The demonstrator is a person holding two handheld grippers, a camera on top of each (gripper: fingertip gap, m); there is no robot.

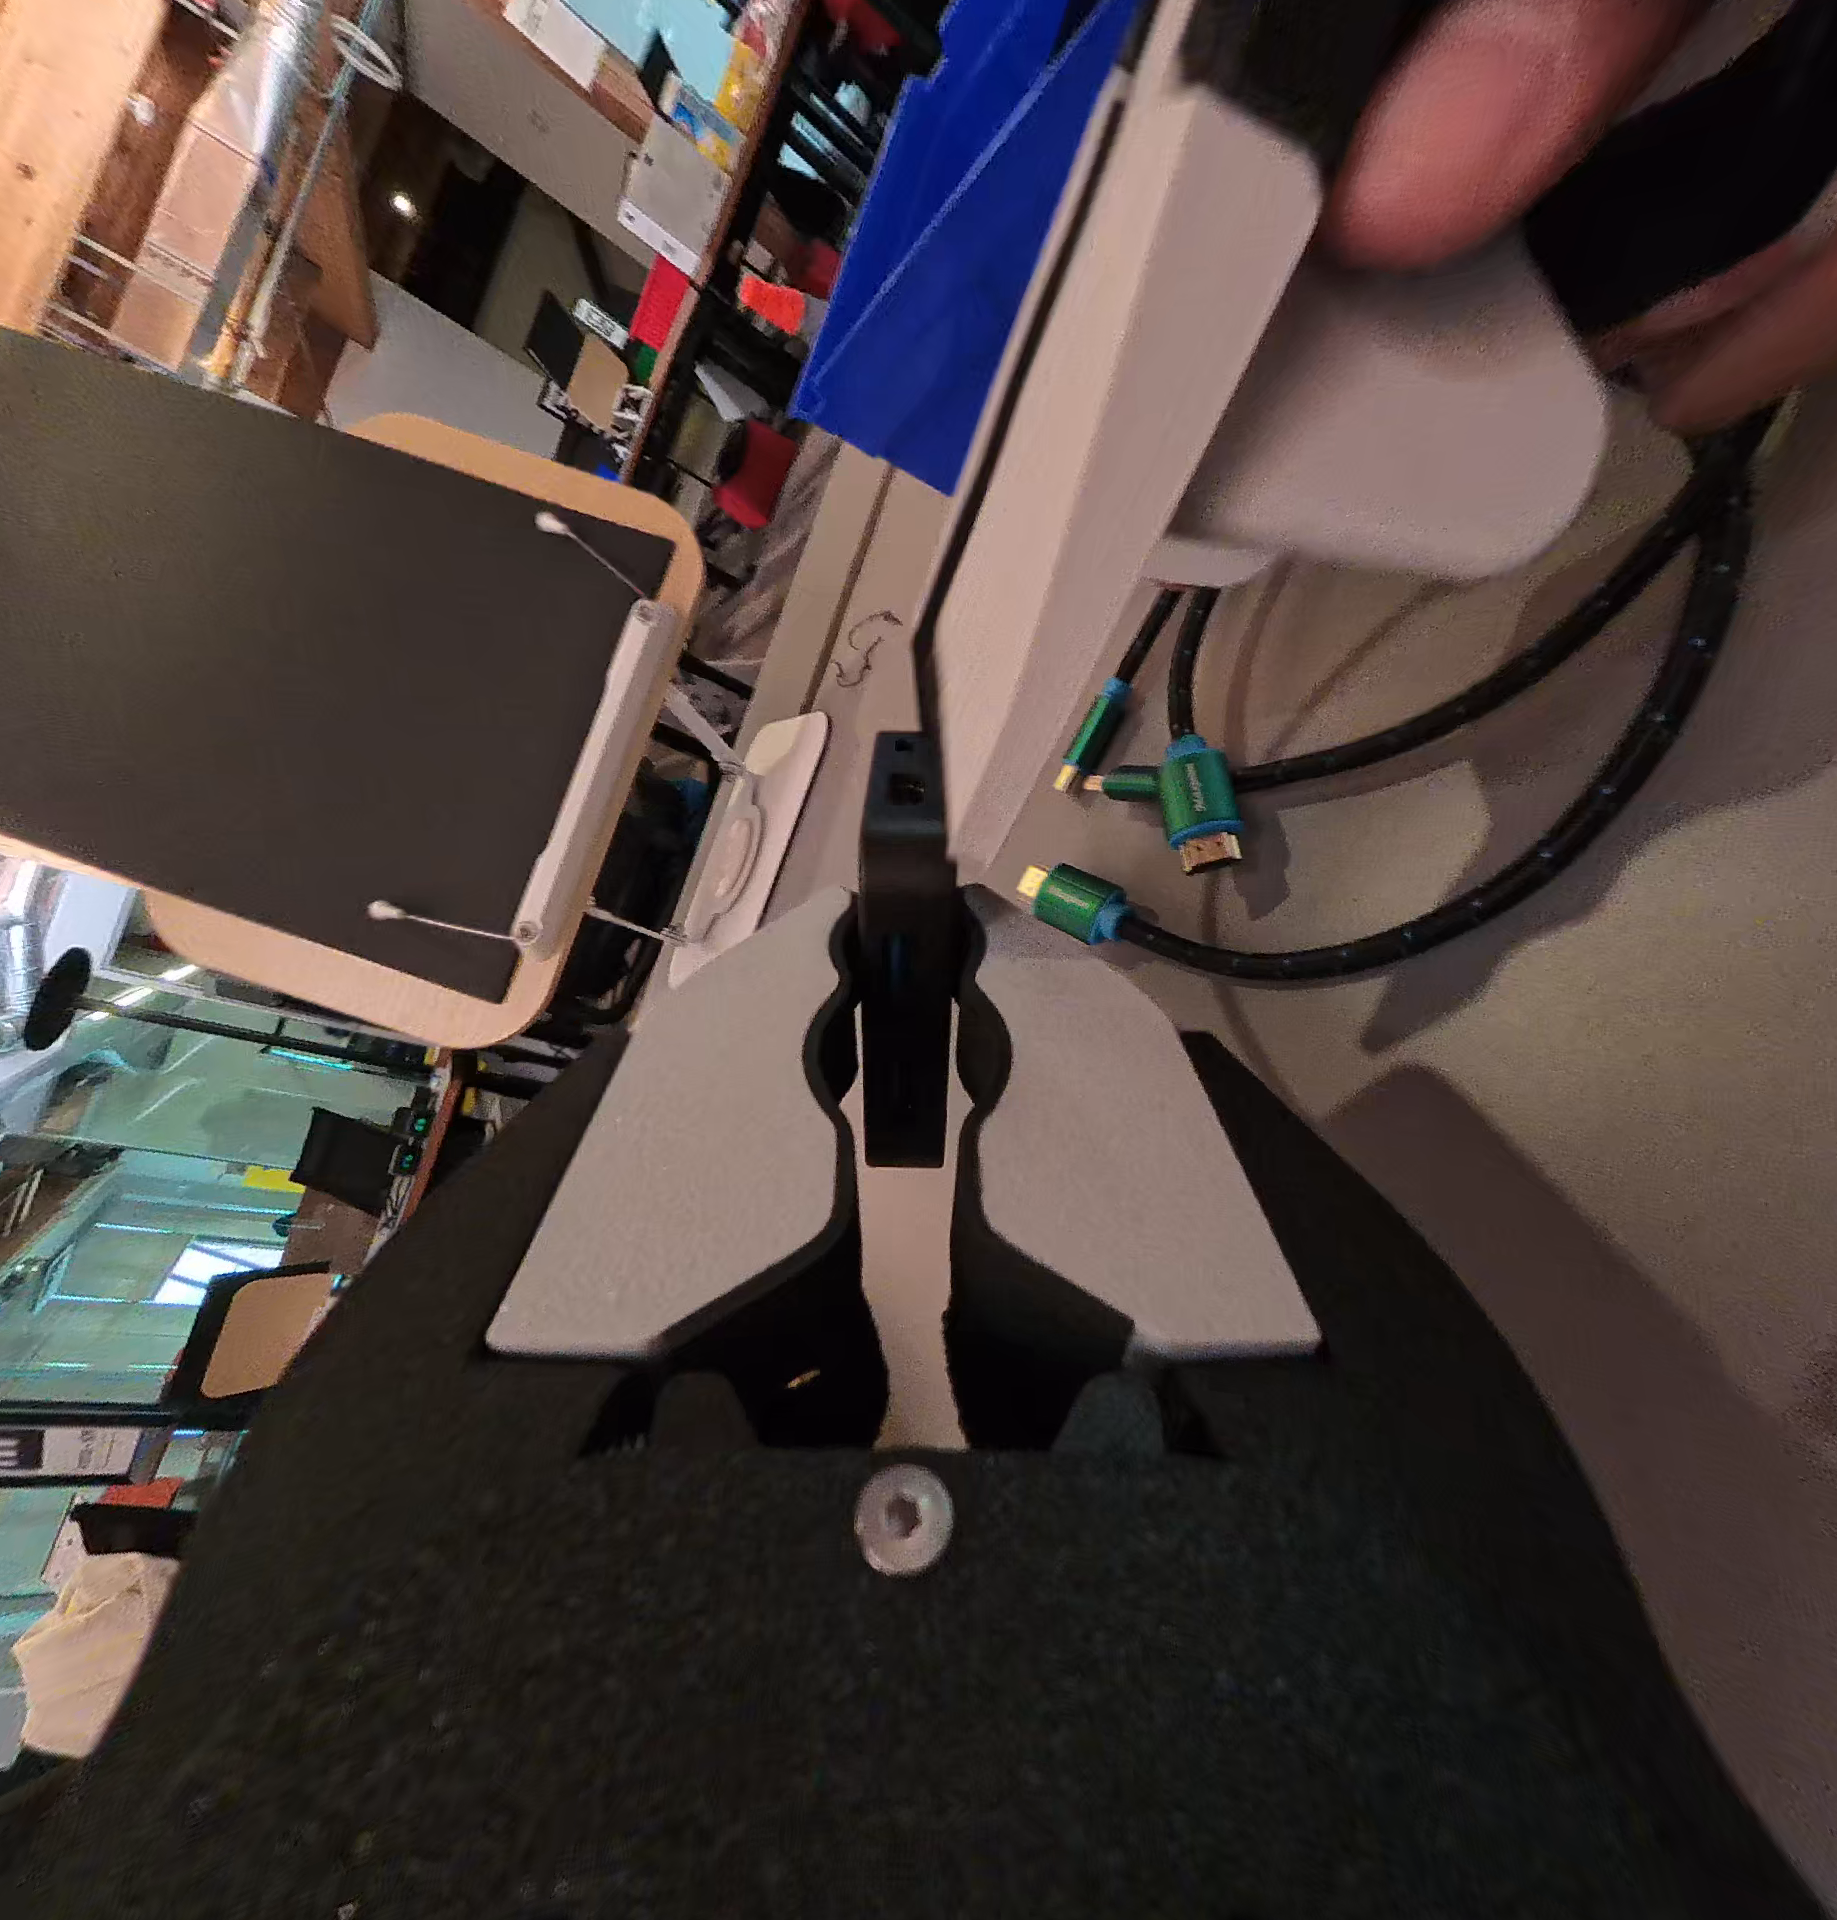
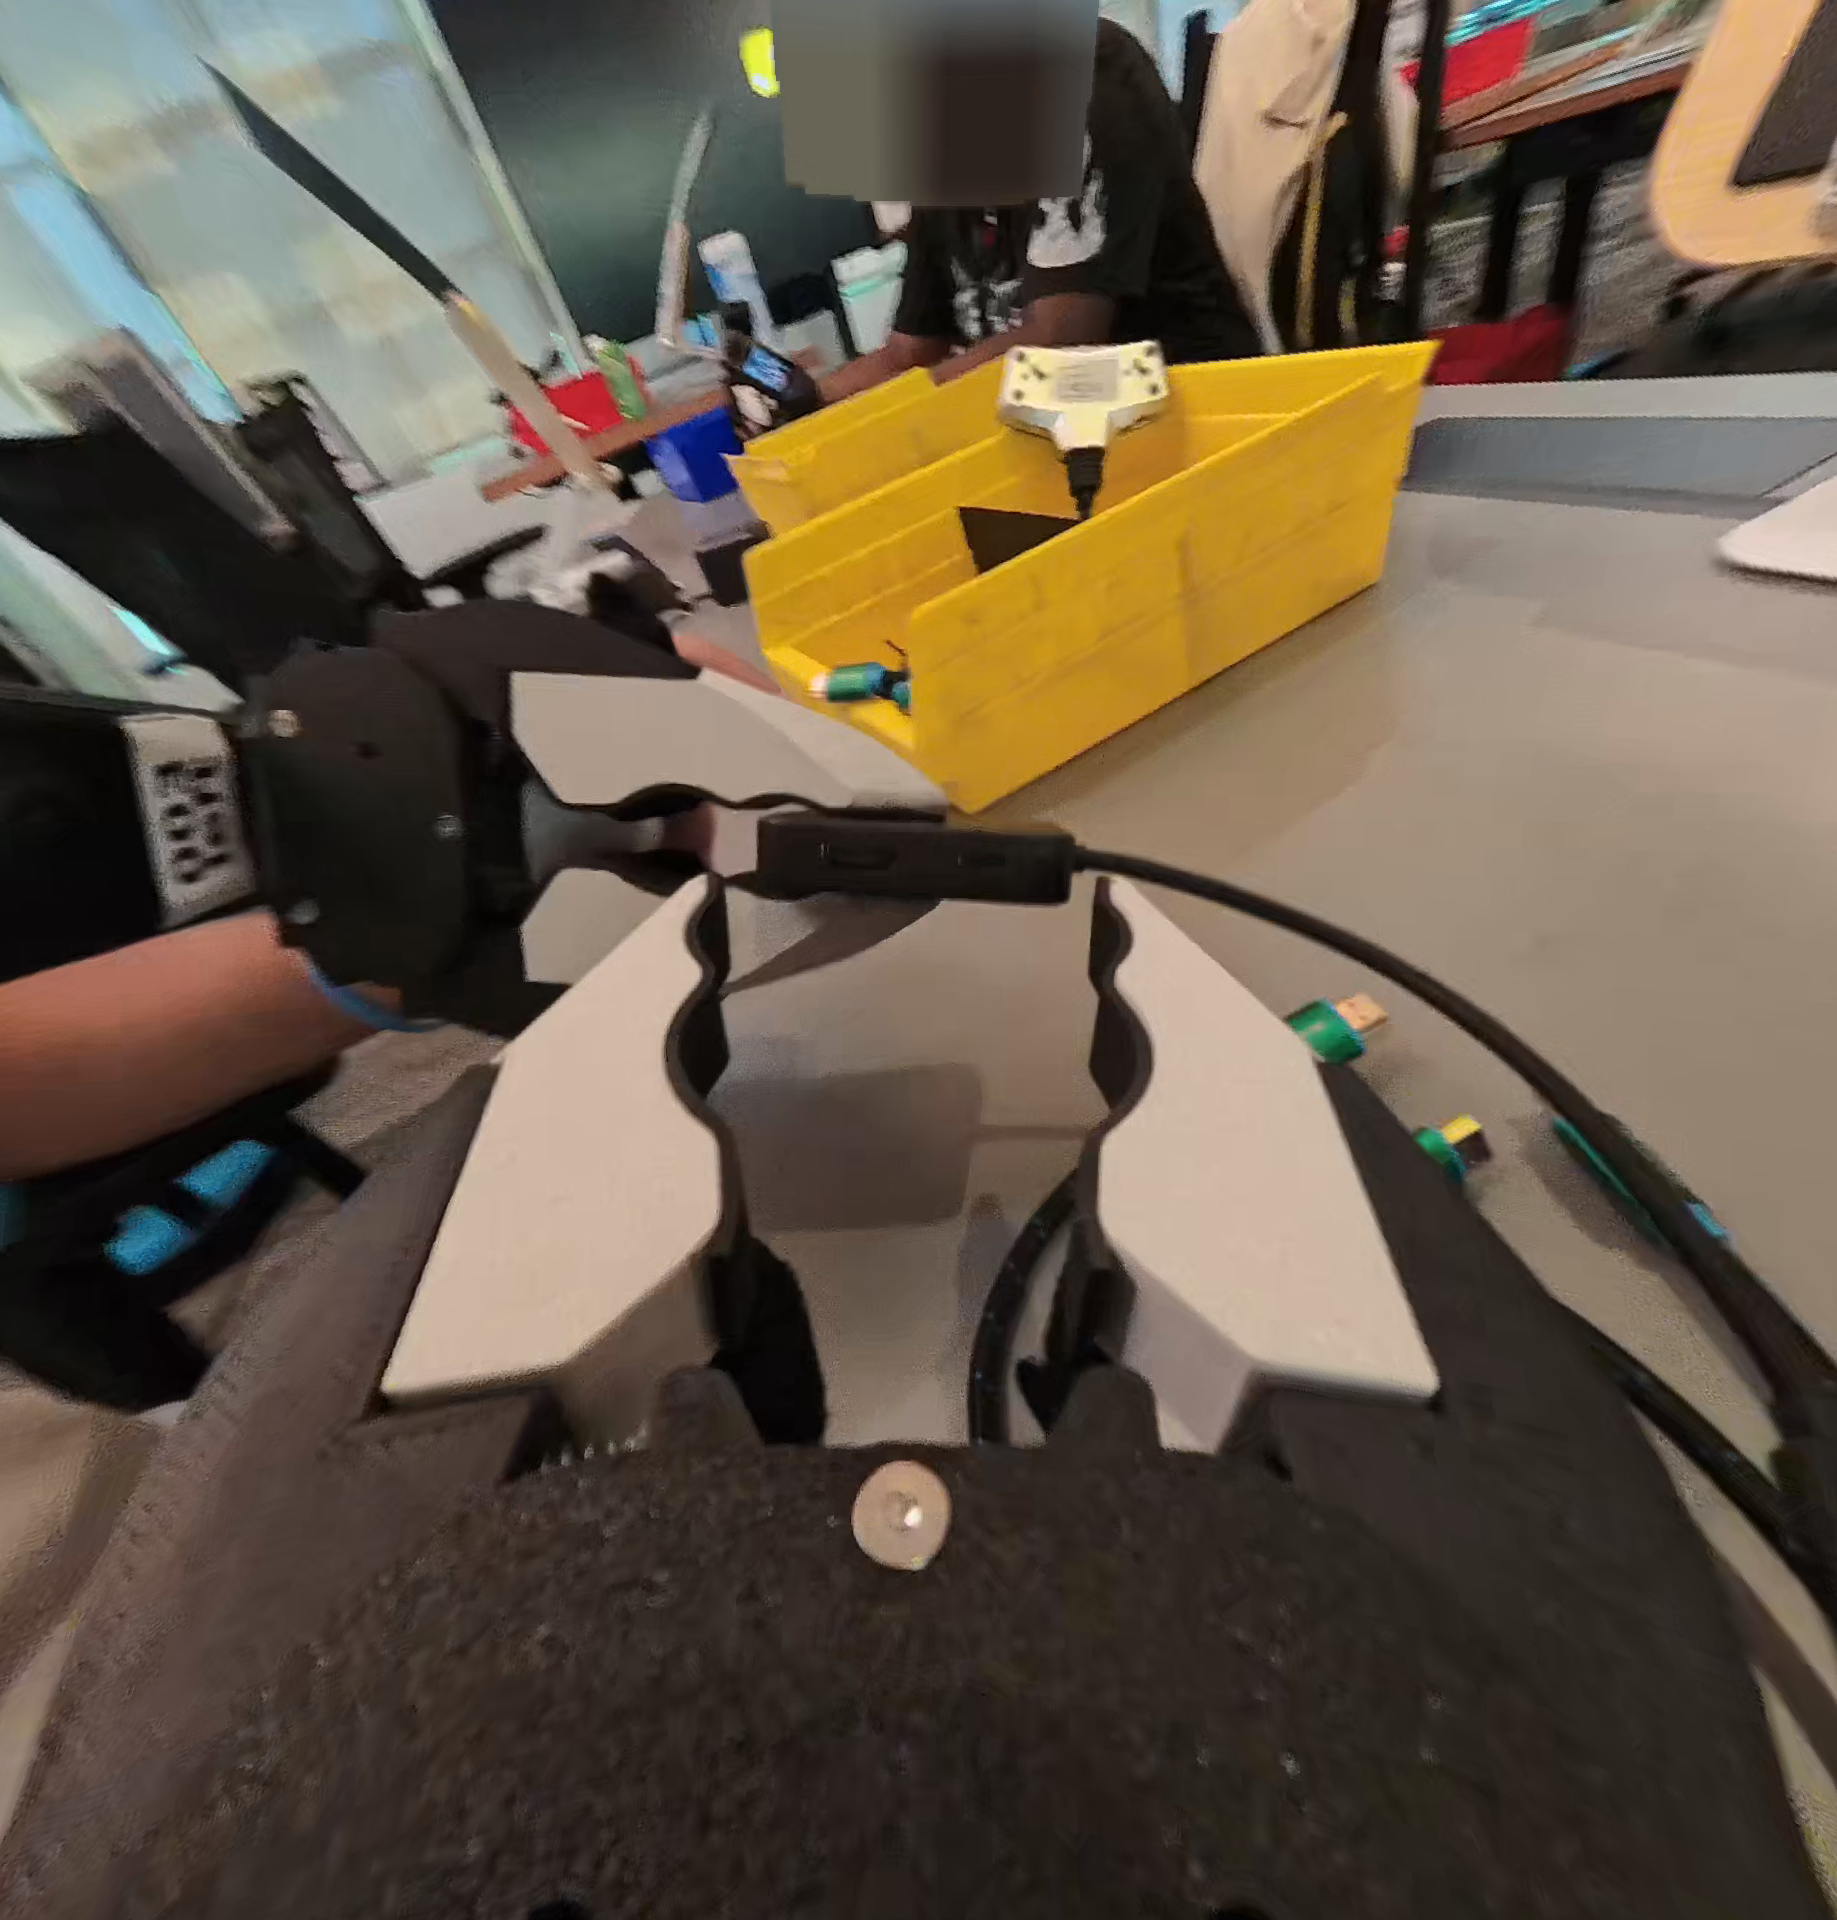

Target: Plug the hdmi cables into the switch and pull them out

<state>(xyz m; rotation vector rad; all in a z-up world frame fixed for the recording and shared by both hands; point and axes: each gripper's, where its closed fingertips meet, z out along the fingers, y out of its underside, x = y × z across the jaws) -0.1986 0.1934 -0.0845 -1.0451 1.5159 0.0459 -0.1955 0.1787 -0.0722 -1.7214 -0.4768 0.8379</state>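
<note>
The switch (image 1: 901,956) — a slim black box with ports along its edge — sits clamped in the left tool (image 1: 903,935) above the worktop (image 1: 1516,935). Right tool (image 2: 906,914) gapes empty; green-headed cables (image 1: 1075,899) lie loose, lettering too blurred to read.

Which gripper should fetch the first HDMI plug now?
Right. The right gripper is open and empty near the green plugs on the table, while the left gripper is shut on the switch, holding it steady.
</note>
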